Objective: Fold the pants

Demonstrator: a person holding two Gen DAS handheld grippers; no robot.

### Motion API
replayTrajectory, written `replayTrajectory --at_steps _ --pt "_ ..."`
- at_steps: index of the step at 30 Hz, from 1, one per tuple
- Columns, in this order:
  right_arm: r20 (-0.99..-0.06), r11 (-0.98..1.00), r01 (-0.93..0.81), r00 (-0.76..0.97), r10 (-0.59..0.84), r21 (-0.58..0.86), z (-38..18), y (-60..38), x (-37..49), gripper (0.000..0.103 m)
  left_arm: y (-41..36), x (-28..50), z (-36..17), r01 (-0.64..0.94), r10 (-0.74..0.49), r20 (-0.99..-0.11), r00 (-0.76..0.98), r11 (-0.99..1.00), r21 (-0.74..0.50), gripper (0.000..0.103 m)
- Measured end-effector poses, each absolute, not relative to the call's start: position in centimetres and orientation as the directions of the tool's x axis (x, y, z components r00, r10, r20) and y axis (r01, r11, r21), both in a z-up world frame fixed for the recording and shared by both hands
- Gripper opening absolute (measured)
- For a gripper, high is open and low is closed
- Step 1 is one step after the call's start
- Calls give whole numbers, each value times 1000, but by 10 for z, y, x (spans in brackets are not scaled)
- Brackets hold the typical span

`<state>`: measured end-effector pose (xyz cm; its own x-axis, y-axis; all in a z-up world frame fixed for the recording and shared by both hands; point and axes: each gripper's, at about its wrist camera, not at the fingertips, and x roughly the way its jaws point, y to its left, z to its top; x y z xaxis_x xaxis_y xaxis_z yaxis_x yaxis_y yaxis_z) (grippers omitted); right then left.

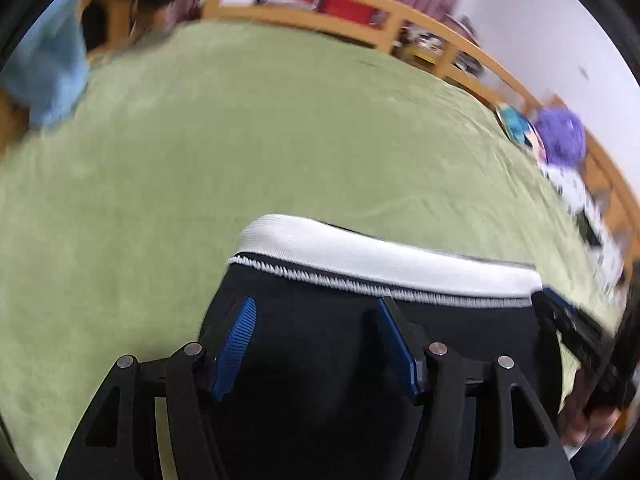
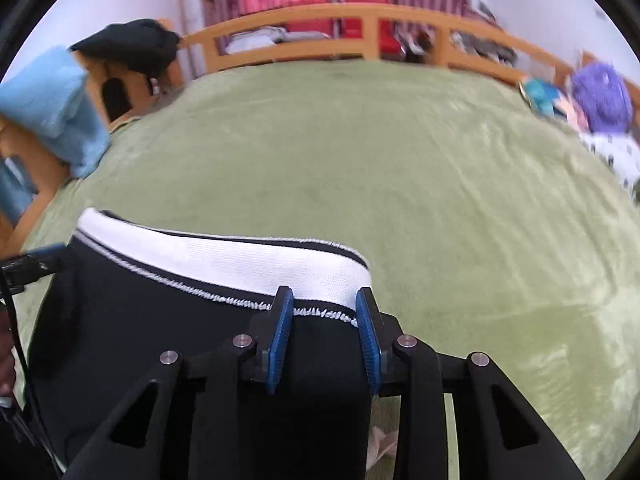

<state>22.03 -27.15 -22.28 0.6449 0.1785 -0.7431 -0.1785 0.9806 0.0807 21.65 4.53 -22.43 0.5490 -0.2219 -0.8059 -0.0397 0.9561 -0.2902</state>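
The pants (image 1: 360,344) are black with a white waistband (image 1: 384,258) and lie on a green blanket (image 1: 240,140). My left gripper (image 1: 316,312) is open over the black cloth just below the waistband, near its left end. In the right wrist view the pants (image 2: 160,328) fill the lower left. My right gripper (image 2: 325,300) is open, with its fingers either side of the waistband's right end (image 2: 320,276). The other gripper shows at the edge of each view, in the left wrist view (image 1: 572,328) and in the right wrist view (image 2: 32,264).
A wooden bed rail (image 2: 360,36) runs along the far edge. A blue towel (image 2: 52,108) and a black cloth (image 2: 128,44) hang at the left. A purple fluffy thing (image 2: 600,96) and patterned white cloth (image 2: 616,152) lie at the right.
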Motion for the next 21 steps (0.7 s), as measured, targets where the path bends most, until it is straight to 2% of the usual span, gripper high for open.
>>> replayTrajectory --at_steps 3,7,11,15,18,21 --pt "-740 980 -171 646 187 99 -225 -274 228 34 38 220 -227 -53 -187 -826 532 966 -253 59" --pt "-755 985 -146 635 165 93 -225 -276 232 46 36 195 -211 -65 -165 -828 536 970 -235 60" --pt "-729 982 -134 659 187 131 -204 -291 210 48 28 159 -197 -24 -186 -806 562 970 -240 61" --pt "-686 937 -257 638 348 236 -190 -284 158 48 10 125 -194 -1 -221 -783 581 962 -272 61" --pt "-663 863 -400 560 497 309 -196 -257 113 52 -3 102 -206 37 -264 -791 552 956 -293 61" --pt "-741 868 -463 518 428 178 -220 -230 84 51 -8 75 -221 60 -172 -823 541 984 -166 60"
